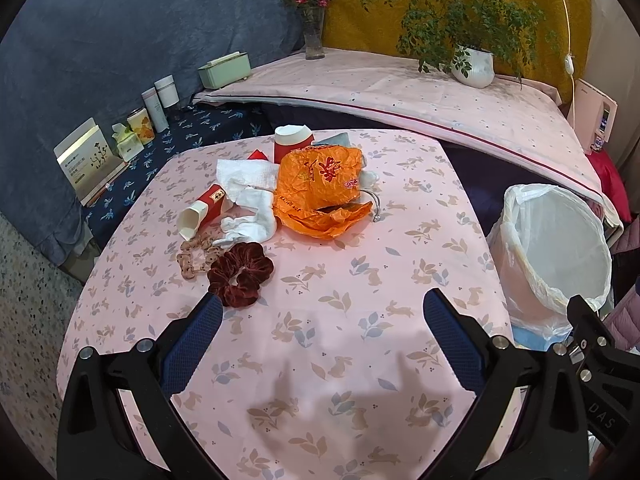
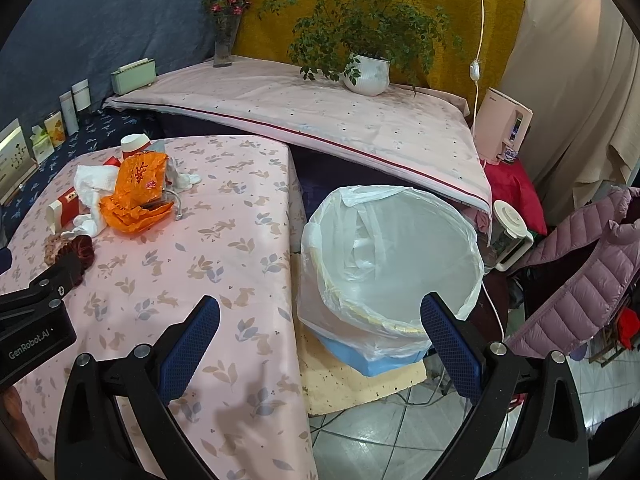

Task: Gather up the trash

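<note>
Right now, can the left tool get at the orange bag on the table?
Probably yes. The left tool is open and empty over bare cloth, and the orange bag lies straight ahead with nothing in between. The scrunchie sits off to the left, clear of that line.

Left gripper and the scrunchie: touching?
Apart. Left wrist view shows tablecloth between the left gripper fingers and the scrunchie; gripper open, empty.

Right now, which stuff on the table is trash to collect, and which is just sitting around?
Trash job:
orange wrapper
white tissues
tipped paper cup
upright paper cup
lined bin

Just lying about:
velvet scrunchie
bead bracelet
potted plant
flower vase
</note>
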Demonstrator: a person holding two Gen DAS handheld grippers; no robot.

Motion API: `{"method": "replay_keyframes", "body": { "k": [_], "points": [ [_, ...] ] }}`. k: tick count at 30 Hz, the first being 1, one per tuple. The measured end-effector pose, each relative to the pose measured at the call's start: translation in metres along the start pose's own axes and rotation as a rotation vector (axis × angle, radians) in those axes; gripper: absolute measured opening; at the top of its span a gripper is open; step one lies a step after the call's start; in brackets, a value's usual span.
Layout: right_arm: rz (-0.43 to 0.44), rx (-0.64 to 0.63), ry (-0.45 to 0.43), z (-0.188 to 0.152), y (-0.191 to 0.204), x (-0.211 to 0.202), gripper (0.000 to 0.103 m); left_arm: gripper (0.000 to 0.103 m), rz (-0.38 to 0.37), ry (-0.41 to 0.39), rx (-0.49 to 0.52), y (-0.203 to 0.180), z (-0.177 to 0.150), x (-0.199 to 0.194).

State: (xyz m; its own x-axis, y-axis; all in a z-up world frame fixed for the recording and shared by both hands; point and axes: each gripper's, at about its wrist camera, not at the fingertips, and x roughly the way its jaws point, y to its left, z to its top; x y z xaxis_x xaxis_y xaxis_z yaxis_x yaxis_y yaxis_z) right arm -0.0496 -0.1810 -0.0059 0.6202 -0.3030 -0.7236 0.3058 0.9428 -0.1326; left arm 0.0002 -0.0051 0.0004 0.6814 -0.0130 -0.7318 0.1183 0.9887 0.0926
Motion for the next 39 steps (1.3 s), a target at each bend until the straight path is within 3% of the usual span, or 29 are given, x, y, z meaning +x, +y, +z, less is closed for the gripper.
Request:
{"method": "replay_keyframes", "body": {
  "k": [39],
  "points": [
    [0.001, 0.0, -0.004, 0.0005, 0.0031, -0.0032, 0.096, 0.096, -0.003, 0.004, 0.002, -0.0049, -0.0037, 0.0]
  ]
}}
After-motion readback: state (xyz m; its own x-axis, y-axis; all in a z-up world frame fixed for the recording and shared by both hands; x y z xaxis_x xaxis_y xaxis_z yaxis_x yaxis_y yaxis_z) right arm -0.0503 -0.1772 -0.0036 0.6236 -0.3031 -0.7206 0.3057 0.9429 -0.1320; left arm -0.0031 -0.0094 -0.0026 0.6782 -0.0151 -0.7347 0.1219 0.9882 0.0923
